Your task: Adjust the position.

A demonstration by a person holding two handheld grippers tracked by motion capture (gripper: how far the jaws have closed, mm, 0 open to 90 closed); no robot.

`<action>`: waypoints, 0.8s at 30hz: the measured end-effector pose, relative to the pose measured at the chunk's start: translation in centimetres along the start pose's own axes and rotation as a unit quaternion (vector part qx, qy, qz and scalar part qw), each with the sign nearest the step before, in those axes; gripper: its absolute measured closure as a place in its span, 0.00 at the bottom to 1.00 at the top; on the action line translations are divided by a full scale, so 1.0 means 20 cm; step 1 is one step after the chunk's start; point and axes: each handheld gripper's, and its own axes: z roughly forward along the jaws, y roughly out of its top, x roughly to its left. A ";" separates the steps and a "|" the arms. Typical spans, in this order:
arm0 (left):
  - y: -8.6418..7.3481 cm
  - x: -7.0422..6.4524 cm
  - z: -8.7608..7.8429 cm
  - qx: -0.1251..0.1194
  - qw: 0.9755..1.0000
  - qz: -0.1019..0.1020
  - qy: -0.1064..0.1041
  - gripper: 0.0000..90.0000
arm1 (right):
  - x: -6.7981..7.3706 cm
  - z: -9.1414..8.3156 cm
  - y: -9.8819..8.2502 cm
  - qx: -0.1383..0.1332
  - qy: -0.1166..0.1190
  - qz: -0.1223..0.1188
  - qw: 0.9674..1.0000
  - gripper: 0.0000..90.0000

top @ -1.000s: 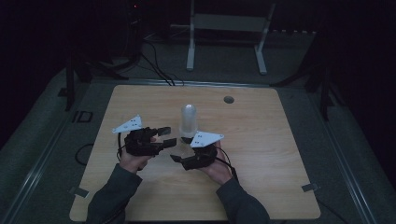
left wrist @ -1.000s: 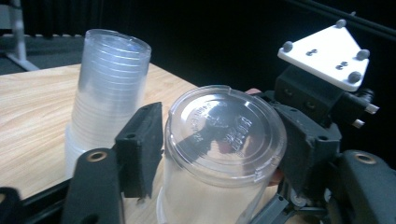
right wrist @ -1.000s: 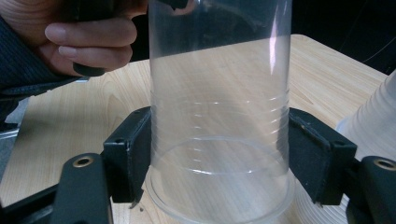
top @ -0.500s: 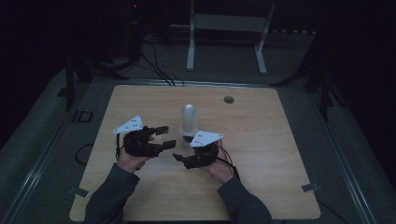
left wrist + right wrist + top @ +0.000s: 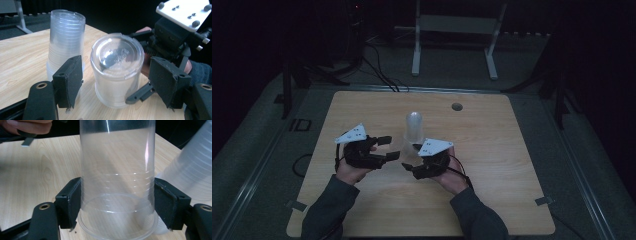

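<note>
The wooden table [image 5: 492,150] carries everything, and places here are told from the stack of clear plastic cups [image 5: 413,127] that stands upside down near its middle. A small round hole [image 5: 457,106] in the tabletop lies beyond that stack and to its right, well apart from it. On the person's side of the stack, just beside it, a single clear plastic cup [image 5: 116,72] stands upside down on the wood; in the left gripper view its raised bottom faces up, with embossed lettering too faint to read. The stack [image 5: 65,42] shows behind and to the left of it there

The left gripper [image 5: 384,148] is held to the left of the stack; its jaws have just been opening and stand spread, one on each side of the single cup with a gap showing, not pressing it. The right gripper [image 5: 117,202] sits on the near side of the stack and pinches the single cup [image 5: 117,182] low on its wall, just above the rim, a pad flat against each side. No brand or readable label shows on the cups or grippers
</note>
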 end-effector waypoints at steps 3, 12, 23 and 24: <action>0.00 0.00 0.00 0.004 1.000 0.004 0.004 0.31 | -0.01 -0.01 0.01 0.004 -0.003 -0.004 1.000 0.32; 0.00 -0.01 0.01 0.011 1.000 0.015 0.010 0.31 | -0.03 -0.02 0.02 0.032 -0.013 -0.020 0.999 0.32; 0.00 -0.01 -0.01 0.010 1.000 0.020 0.014 0.31 | -0.06 -0.05 0.03 0.053 -0.017 -0.033 0.998 0.32; 0.00 -0.01 -0.01 0.013 1.000 0.022 0.015 0.31 | -0.06 -0.05 0.04 0.057 -0.017 -0.034 0.998 0.32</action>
